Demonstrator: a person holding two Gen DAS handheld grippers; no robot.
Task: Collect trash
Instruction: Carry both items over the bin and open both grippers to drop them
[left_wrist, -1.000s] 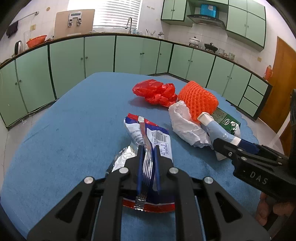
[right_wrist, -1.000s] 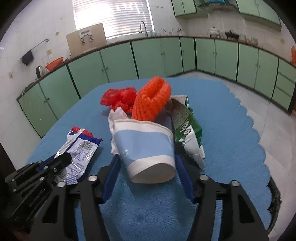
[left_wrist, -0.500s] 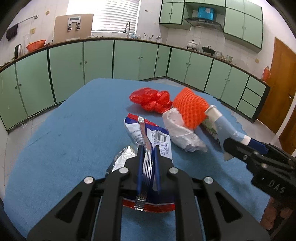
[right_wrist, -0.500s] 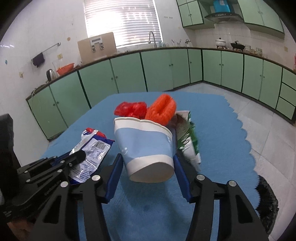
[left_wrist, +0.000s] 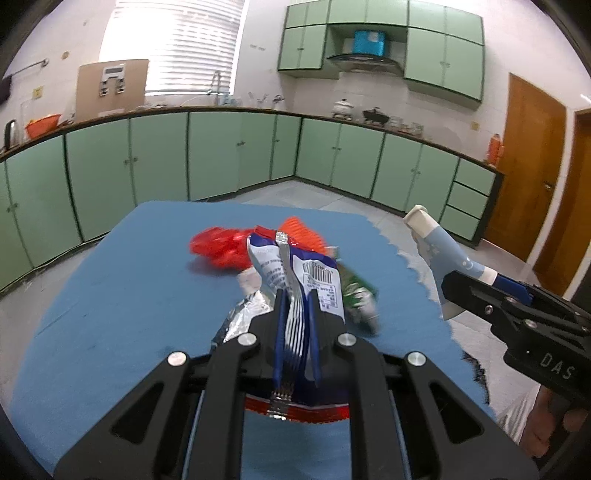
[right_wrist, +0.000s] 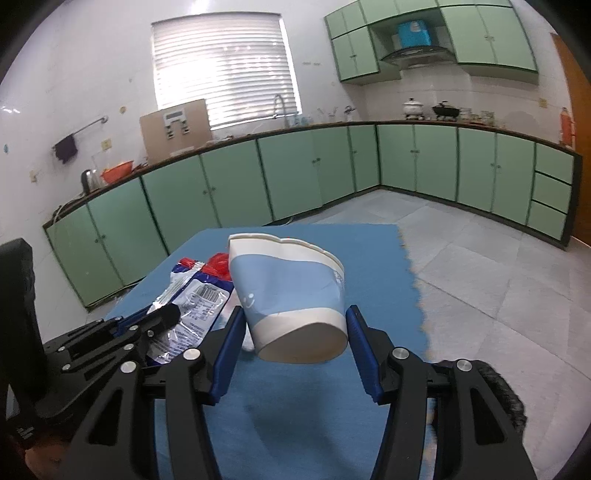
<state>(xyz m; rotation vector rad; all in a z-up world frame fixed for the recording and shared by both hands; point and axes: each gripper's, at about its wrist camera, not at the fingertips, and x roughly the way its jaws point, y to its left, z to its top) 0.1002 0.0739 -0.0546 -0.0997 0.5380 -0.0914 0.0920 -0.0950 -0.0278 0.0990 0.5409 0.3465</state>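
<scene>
Carry-off step of trash collection. The left gripper (left_wrist: 295, 314) is clamped on a crinkled blue-and-white snack wrapper (left_wrist: 295, 269), foil lining showing, held above the blue surface (left_wrist: 122, 295). The right gripper (right_wrist: 295, 328) is clamped on a light-blue paper cup (right_wrist: 291, 299) with white rim and base, held on its side with its rim pointing away. Both items hang clear of the surface. The next move, by judgement, calls for a bin, none visible. A red plastic bag (left_wrist: 218, 247), an orange foam net (left_wrist: 303, 232) and a green packet (left_wrist: 354, 291) await collection.

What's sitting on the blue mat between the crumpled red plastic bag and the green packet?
In the left wrist view, the orange foam net and a white crumpled scrap, half hidden behind the held snack wrapper.
</scene>
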